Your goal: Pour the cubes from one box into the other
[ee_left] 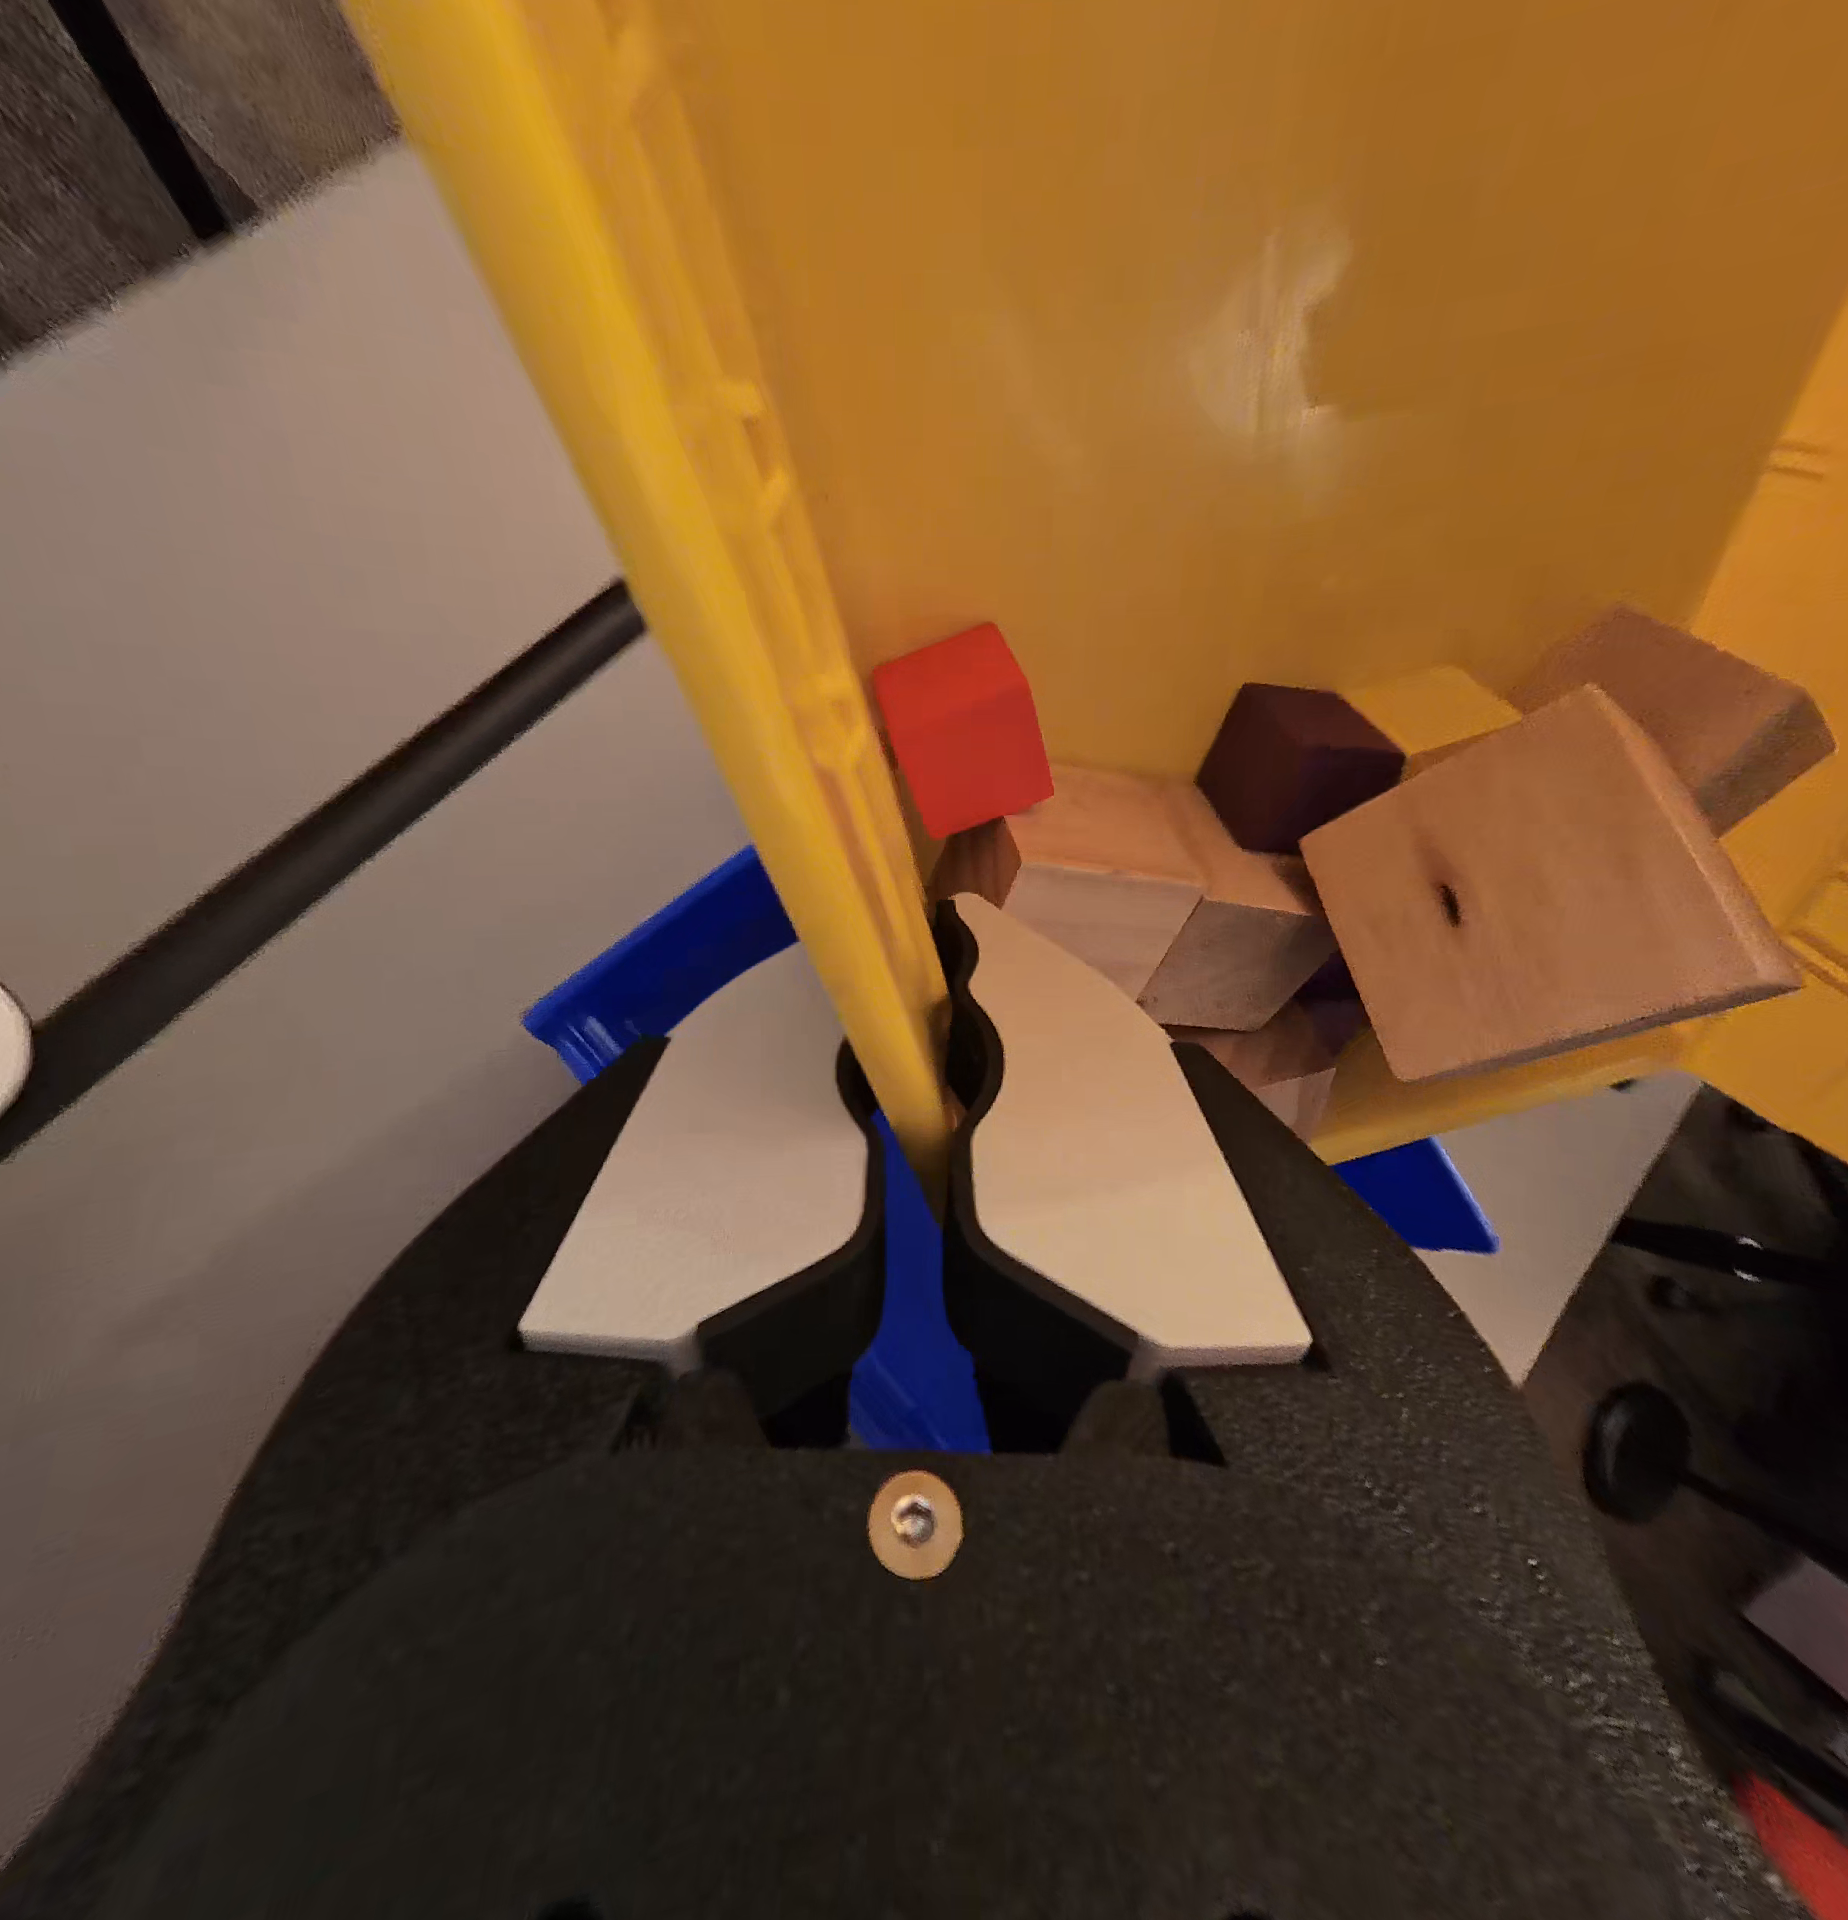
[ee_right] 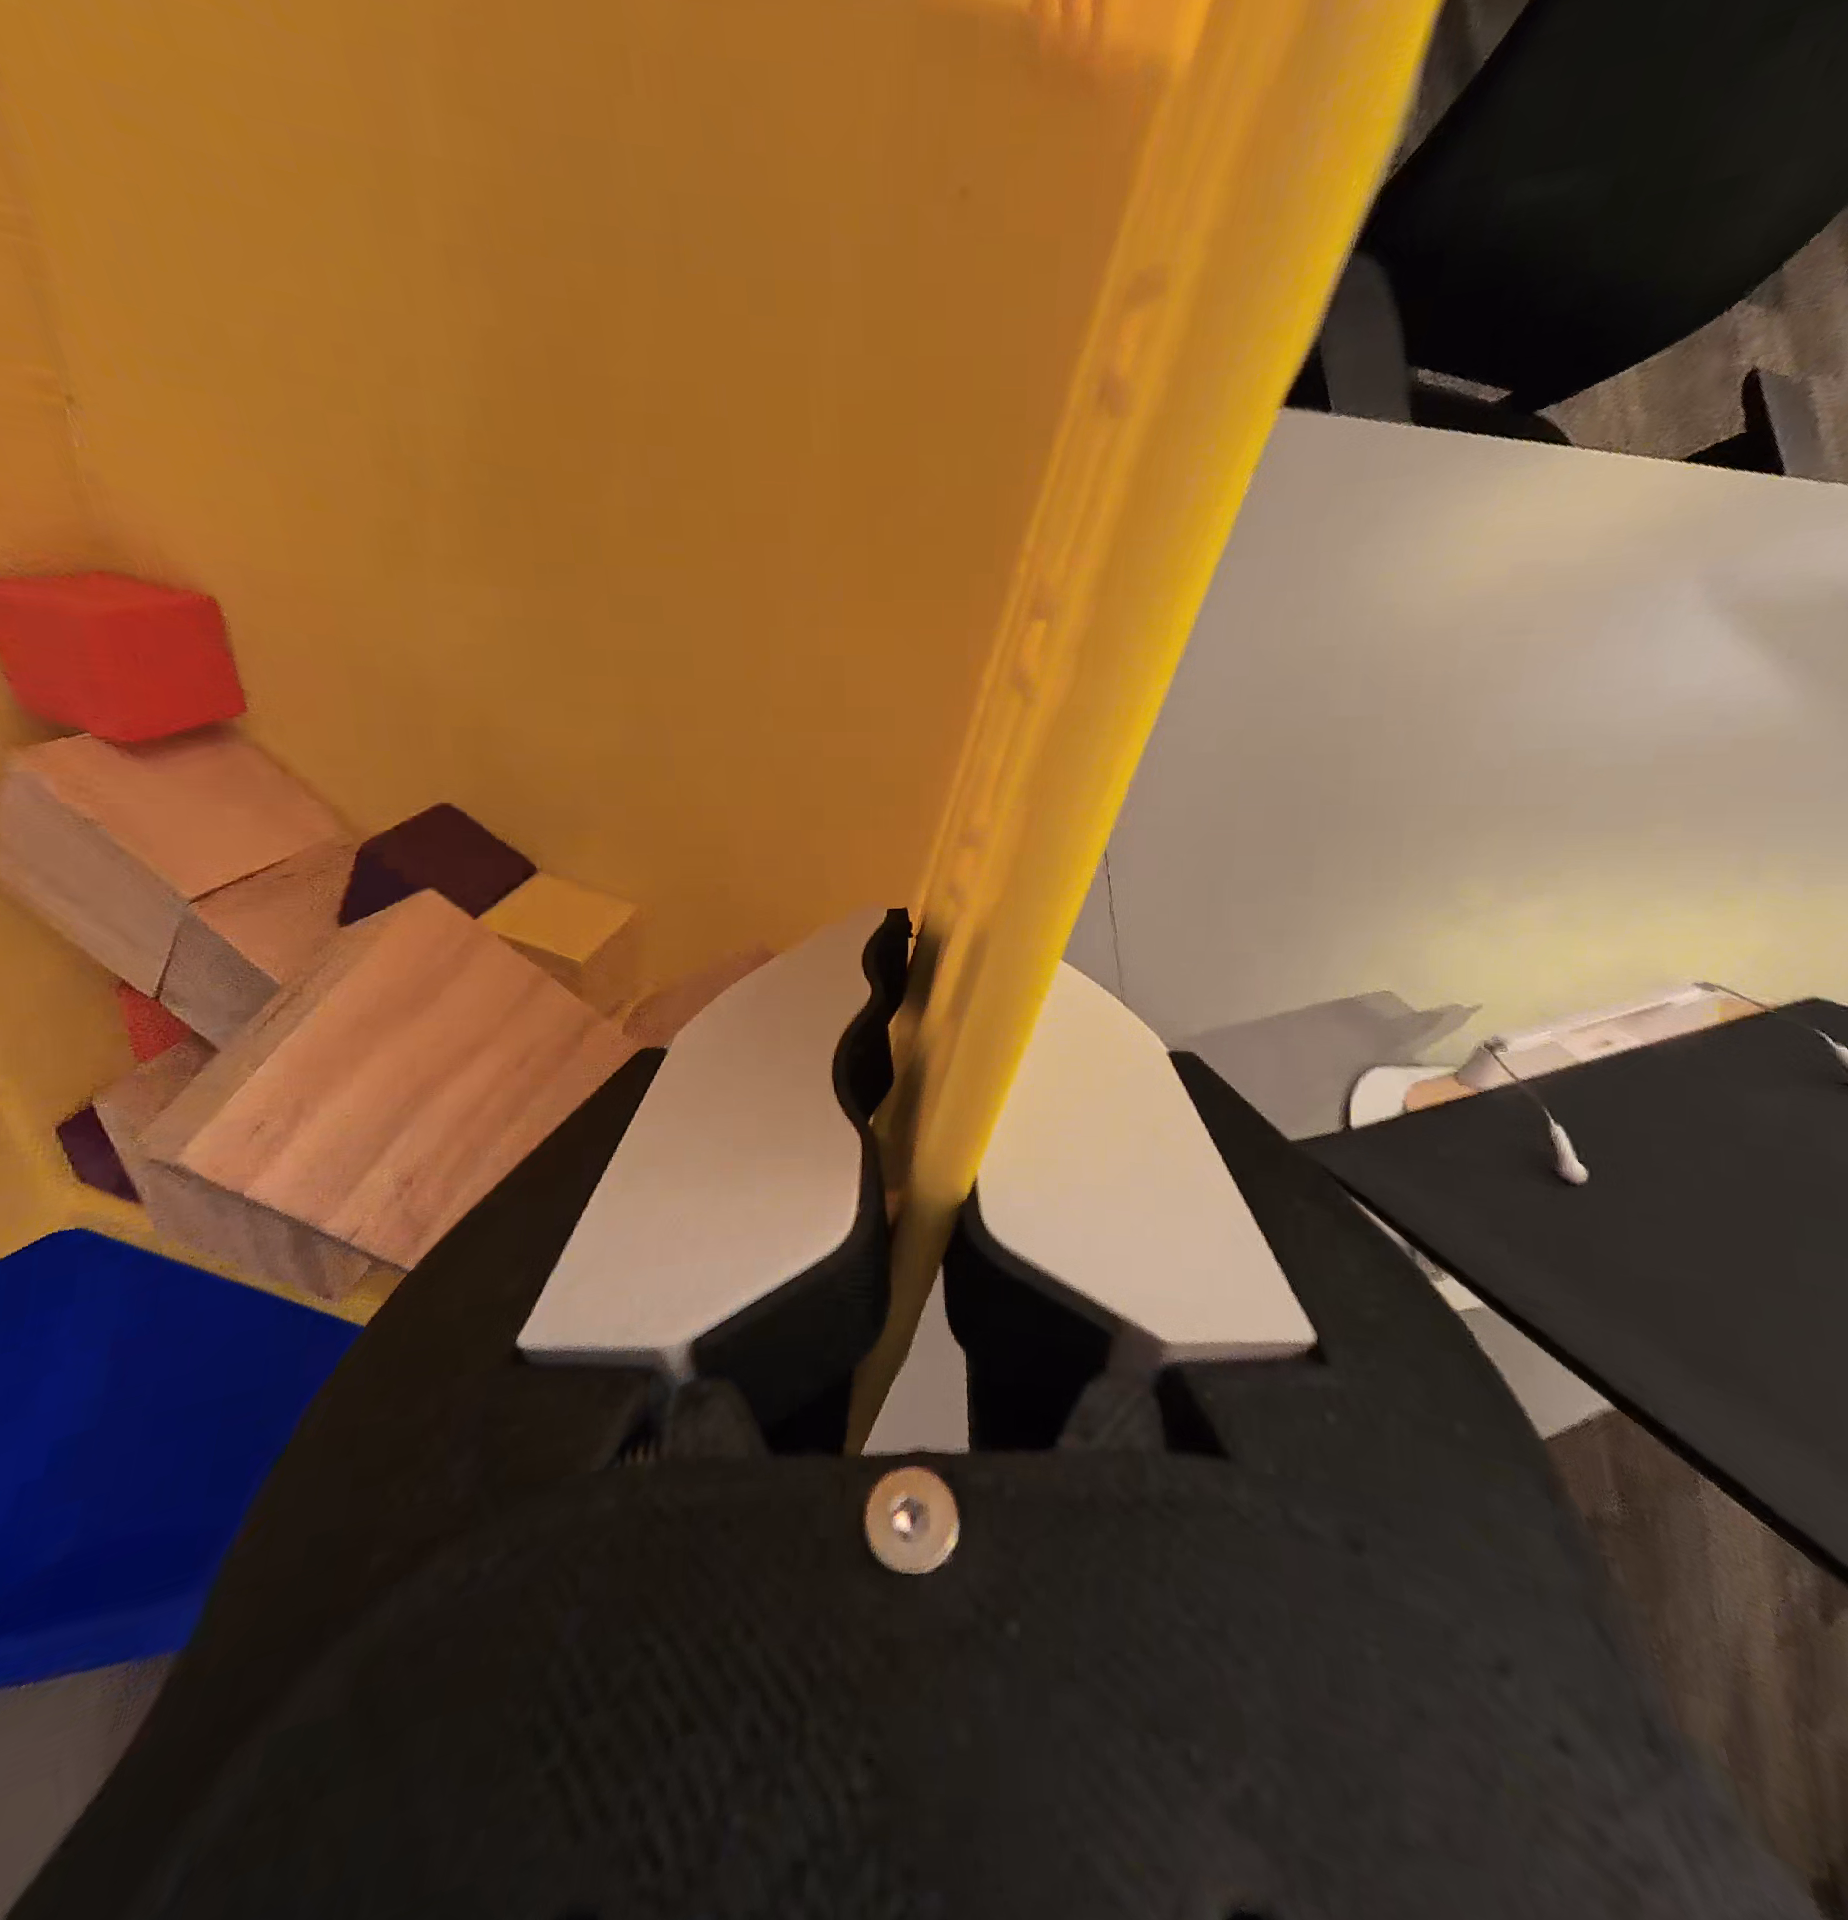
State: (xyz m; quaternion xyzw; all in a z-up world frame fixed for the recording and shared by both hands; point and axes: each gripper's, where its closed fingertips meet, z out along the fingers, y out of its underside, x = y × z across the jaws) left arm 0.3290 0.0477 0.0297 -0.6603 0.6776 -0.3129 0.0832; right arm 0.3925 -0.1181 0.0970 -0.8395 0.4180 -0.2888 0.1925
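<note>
The yellow box (ee_left: 1159, 343) is tipped steeply, its inside facing both cameras. My left gripper (ee_left: 935, 1049) is shut on its left wall. My right gripper (ee_right: 915, 1049) is shut on its right wall (ee_right: 1065, 727). Several cubes are heaped at the low edge of the box: a red cube (ee_left: 956, 727), a dark purple cube (ee_left: 1299, 758), a small yellow one (ee_right: 561, 920) and plain wooden blocks (ee_left: 1543, 883). The same heap shows in the right wrist view, with the red cube (ee_right: 109, 655) on top and wooden blocks (ee_right: 369, 1101) at the lip. The blue box (ee_left: 671, 961) lies just below the yellow box's low edge; it also shows in the right wrist view (ee_right: 120, 1444).
A white table (ee_left: 224, 582) with a dark seam (ee_left: 307, 852) lies under both boxes. In the right wrist view a black board (ee_right: 1626, 1236) with small white items sits at the right, and a dark chair (ee_right: 1585, 177) stands beyond the table's far edge.
</note>
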